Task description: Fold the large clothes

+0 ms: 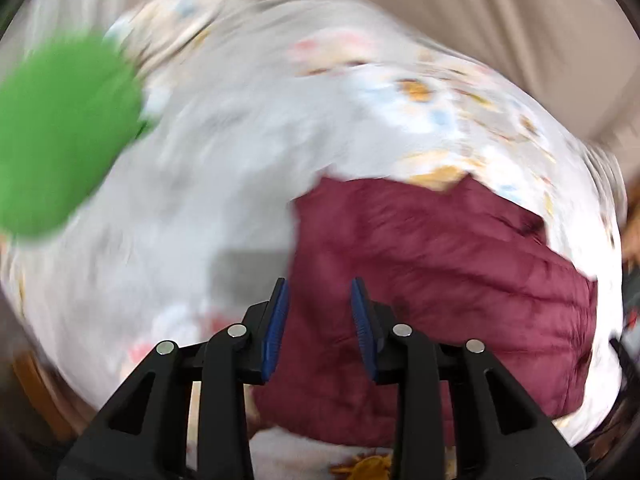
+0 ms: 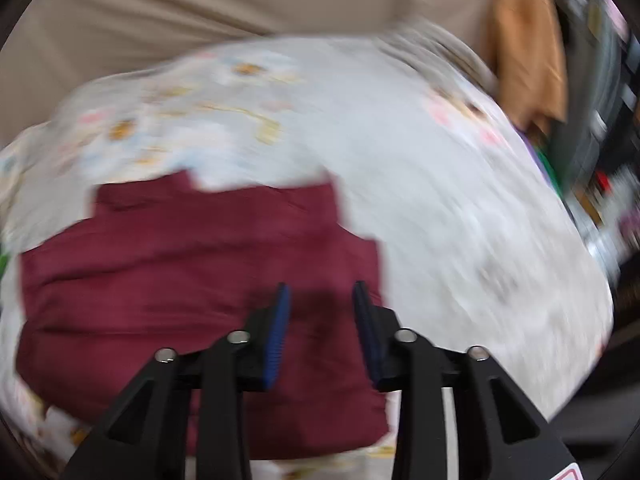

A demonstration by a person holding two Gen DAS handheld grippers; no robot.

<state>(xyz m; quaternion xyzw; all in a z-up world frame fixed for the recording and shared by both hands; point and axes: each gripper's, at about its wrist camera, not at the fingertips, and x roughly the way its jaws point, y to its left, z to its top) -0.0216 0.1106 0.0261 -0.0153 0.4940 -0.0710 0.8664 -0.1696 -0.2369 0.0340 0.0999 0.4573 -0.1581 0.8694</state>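
A maroon garment (image 1: 440,280) lies folded into a rough block on a white patterned sheet (image 1: 224,152). It also shows in the right wrist view (image 2: 192,280), on the same sheet (image 2: 460,208). My left gripper (image 1: 319,292) is open and empty, hovering above the garment's left edge. My right gripper (image 2: 320,296) is open and empty, hovering above the garment's right part. Both views are blurred by motion.
A green fuzzy object (image 1: 60,136) lies at the sheet's left side. Beige curtain (image 1: 480,12) hangs behind. An orange-brown cloth (image 2: 528,48) and cluttered shelves (image 2: 600,120) stand at the right.
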